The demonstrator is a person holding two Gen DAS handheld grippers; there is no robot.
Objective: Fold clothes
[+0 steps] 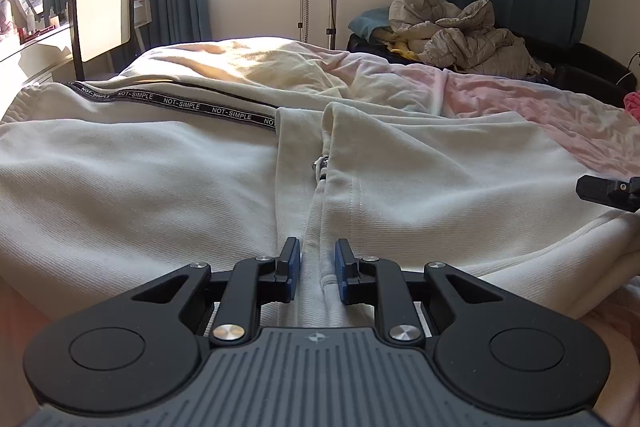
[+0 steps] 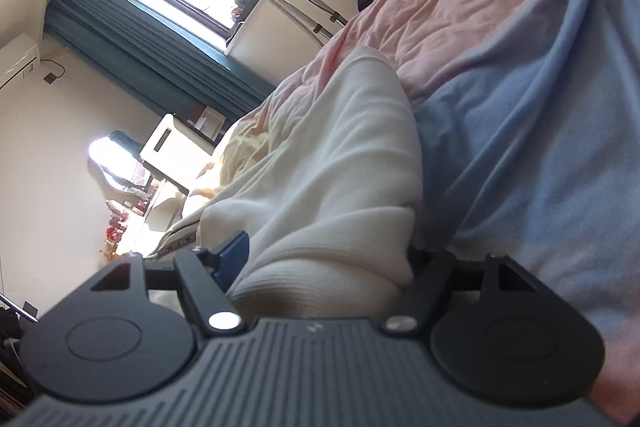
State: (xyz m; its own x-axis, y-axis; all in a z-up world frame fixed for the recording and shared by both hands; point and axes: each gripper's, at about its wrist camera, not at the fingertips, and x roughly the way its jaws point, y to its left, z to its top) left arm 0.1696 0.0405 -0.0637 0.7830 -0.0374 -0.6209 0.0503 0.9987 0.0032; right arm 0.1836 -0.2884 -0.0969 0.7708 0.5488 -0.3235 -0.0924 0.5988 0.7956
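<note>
Two tongs at work on one cream jacket, spread front-up across the near half of the bed, probably laid flat so its sides can fold inward. Lettered black tape along one sleeve, angled toward the bed's far left corner. Open front placket running straight down the middle toward the near edge, likely serving as the fold's centre line. Pink and pale-blue bedding beneath, a rumpled grey quilt heaped beyond the far right corner.

Right tongs spread wide around a thick bunched roll of the cream cloth near the bed's right side, fabric filling the gap; far pad hidden, so true pinch not confirmable. Left tongs nearly closed, straddling the placket at the hem by the near edge, blue pads just beside the seam, seemingly not yet pressing.
</note>
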